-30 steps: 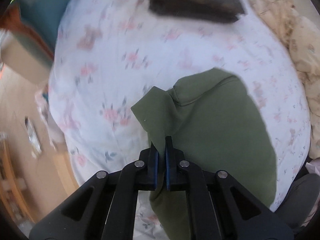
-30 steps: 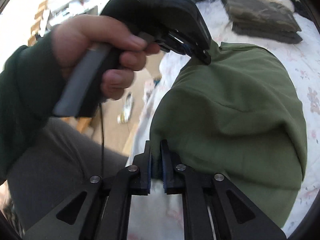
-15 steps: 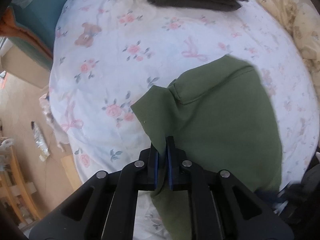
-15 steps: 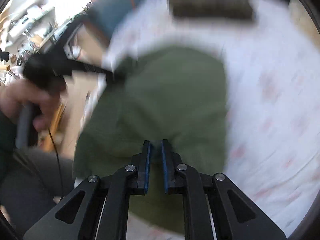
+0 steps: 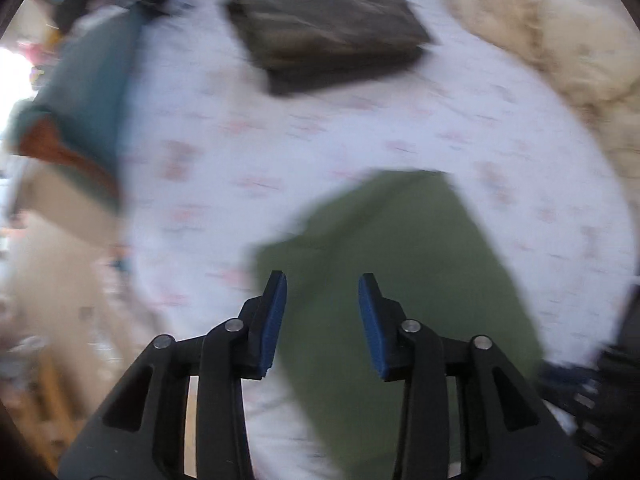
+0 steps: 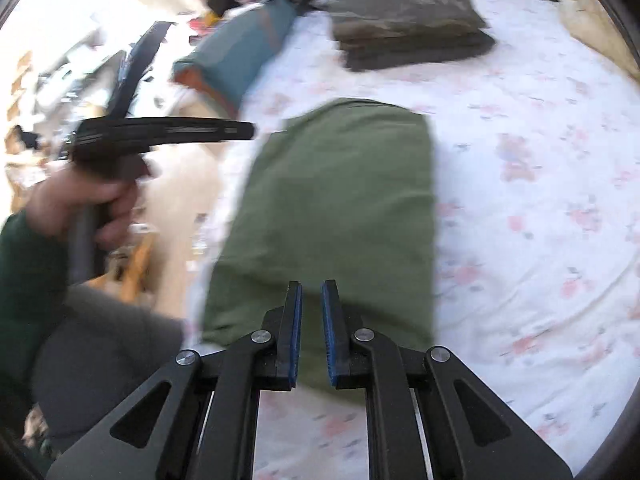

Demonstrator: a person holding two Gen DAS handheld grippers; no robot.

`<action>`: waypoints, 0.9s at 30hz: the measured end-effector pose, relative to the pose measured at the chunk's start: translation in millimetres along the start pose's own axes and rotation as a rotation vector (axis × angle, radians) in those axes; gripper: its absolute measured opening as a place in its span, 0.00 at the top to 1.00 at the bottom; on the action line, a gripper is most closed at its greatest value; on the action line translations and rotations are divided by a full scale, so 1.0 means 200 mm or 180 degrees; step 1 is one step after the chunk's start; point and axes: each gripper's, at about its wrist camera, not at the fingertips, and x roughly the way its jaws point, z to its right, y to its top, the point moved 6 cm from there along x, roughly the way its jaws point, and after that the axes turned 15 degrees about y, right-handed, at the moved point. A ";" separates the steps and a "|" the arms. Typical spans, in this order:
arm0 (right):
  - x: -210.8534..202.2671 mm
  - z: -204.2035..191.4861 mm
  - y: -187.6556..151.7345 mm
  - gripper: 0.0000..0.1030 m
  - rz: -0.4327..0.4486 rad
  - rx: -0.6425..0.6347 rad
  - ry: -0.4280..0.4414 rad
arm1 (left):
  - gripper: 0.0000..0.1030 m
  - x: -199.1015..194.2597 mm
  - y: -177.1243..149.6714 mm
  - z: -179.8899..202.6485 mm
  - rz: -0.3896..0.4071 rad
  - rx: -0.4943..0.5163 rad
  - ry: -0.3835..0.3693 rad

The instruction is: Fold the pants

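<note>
Pants [image 6: 340, 216], green and folded into a long rectangle, lie flat on the floral bedsheet [image 6: 540, 200] near its left edge. The left gripper [image 5: 322, 292] hangs above them with its jaws spread wide and empty. The right gripper [image 6: 311, 296] shows a narrow gap between its pads, holding nothing.

Left hand-held gripper [image 5: 322, 286] jaws spread above green pants [image 5: 404, 264], floral sheet [image 5: 240, 152], blurred
</note>
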 end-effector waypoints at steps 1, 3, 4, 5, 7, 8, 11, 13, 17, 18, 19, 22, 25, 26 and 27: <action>0.04 0.05 0.00 0.88 -0.0058 0.0077 -0.0030 | 0.68 0.07 -0.03 0.07 -0.0161 0.0077 -0.0133; 0.16 0.15 -0.08 0.99 -0.0329 0.0254 -0.0239 | 0.67 0.19 -0.10 0.16 -0.0437 0.0285 -0.0059; 0.20 0.19 -0.10 1.00 -0.0383 0.0344 -0.0206 | 0.67 0.27 -0.14 0.19 -0.0593 0.0401 0.0042; 0.22 0.20 -0.12 1.00 -0.0400 0.0392 -0.0160 | 0.66 0.35 -0.19 0.21 -0.0729 0.0510 0.0187; 0.20 0.19 -0.12 1.00 -0.0356 0.0429 -0.0076 | 0.66 0.39 -0.20 0.21 -0.0761 0.0552 0.0281; 0.17 0.16 -0.11 1.00 -0.0292 0.0424 0.0001 | 0.66 0.38 -0.18 0.20 -0.0761 0.0518 0.0267; 0.00 0.15 -0.11 0.76 0.0076 0.0598 0.0466 | 0.66 0.31 -0.13 0.15 -0.0758 0.0279 0.0146; -0.11 0.22 -0.15 0.27 0.0341 0.0801 0.0535 | 0.60 0.23 -0.09 0.10 -0.0667 0.0087 0.0016; -0.09 0.39 -0.26 0.14 0.0501 0.1398 0.0633 | 0.21 0.07 0.06 -0.06 -0.0261 -0.0420 -0.0129; -0.04 0.43 -0.31 0.14 0.0487 0.1635 0.0775 | 0.20 0.04 0.10 -0.11 -0.0136 -0.0576 -0.0116; 0.00 0.43 -0.35 0.14 0.0464 0.1800 0.0899 | 0.20 0.03 0.12 -0.16 -0.0079 -0.0662 -0.0100; 0.20 0.38 -0.41 0.14 0.0323 0.1983 0.1246 | 0.20 0.01 0.14 -0.28 0.0045 -0.1011 -0.0029; 0.18 0.33 -0.36 0.39 0.0573 0.1781 0.1053 | 0.20 0.03 0.15 -0.33 0.0016 -0.1146 -0.0035; 0.15 0.32 -0.35 0.60 0.0638 0.1741 0.1020 | 0.20 0.04 0.14 -0.34 0.0001 -0.1179 -0.0028; 0.11 0.31 -0.31 0.67 0.0687 0.1668 0.1022 | 0.20 0.05 0.13 -0.35 -0.0004 -0.1198 -0.0022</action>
